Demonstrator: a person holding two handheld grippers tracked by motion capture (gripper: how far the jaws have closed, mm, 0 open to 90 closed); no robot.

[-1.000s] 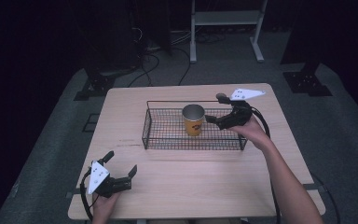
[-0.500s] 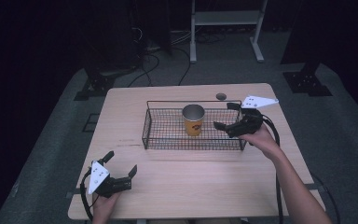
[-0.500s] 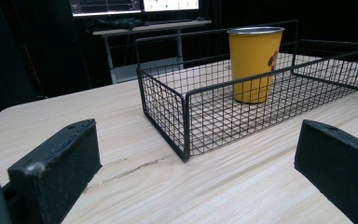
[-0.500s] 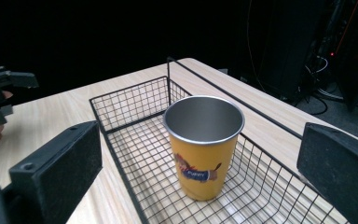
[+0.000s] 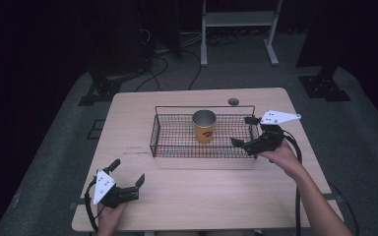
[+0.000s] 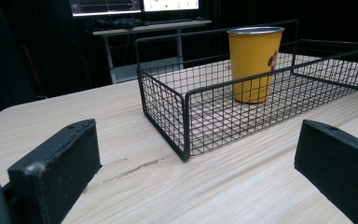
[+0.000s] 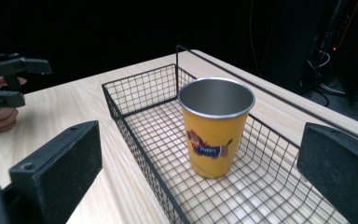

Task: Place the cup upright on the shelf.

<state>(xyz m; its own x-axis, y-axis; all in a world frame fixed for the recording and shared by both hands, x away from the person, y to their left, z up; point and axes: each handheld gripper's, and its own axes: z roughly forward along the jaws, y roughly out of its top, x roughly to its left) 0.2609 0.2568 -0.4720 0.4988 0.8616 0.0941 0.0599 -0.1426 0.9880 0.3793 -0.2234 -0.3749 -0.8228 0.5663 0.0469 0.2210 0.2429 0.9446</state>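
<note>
You are holding the right gripper [image 5: 246, 132] wide open and empty over the wire basket's [image 5: 177, 149] right end, facing the yellow cup [image 5: 204, 126] standing upright mid-basket; your left gripper [image 5: 127, 176], equally spread and empty, is resting near the table's [image 5: 216, 196] front-left corner, clear of the reach.

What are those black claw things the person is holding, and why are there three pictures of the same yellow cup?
They are grabbing tools. A person holds one in each hand: the left gripper and the right gripper. Their black jaws open and shut like tongs. Both are open now and hold nothing. One picture comes from a camera high above the wooden table. The other two come from small cameras riding on each tool, looking out between its jaws. On the table sits a wire basket, and the yellow cup stands upright inside it.
</note>
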